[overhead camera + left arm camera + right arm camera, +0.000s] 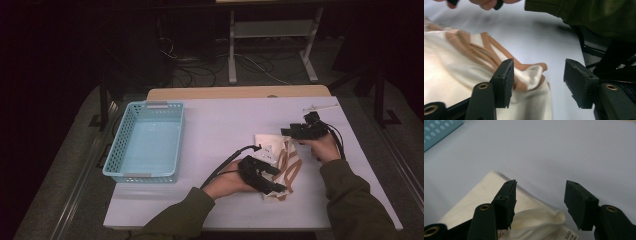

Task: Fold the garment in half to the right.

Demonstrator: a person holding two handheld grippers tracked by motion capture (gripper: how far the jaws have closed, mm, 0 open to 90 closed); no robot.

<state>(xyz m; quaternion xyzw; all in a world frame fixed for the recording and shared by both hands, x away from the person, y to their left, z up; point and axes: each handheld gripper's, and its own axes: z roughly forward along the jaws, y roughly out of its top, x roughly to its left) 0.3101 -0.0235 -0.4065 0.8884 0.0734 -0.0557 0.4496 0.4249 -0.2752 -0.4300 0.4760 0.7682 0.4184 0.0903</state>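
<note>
Now both your grippers have let go: the left gripper (272,181) and right gripper (295,131) stand with jaws apart over the folded garment (280,162) (cream, tan-striped) on the table (225,125). Next, likely regrip it and carry it to the basket (120,150).

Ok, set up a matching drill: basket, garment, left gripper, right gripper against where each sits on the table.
Things:
1. basket
2. garment
3. left gripper
4. right gripper

Places:
A. at the garment's near end
B. left part of the table
C. at the garment's far end
D. flat between the two grippers

Pairs: 1-B, 2-D, 3-A, 4-C
</note>
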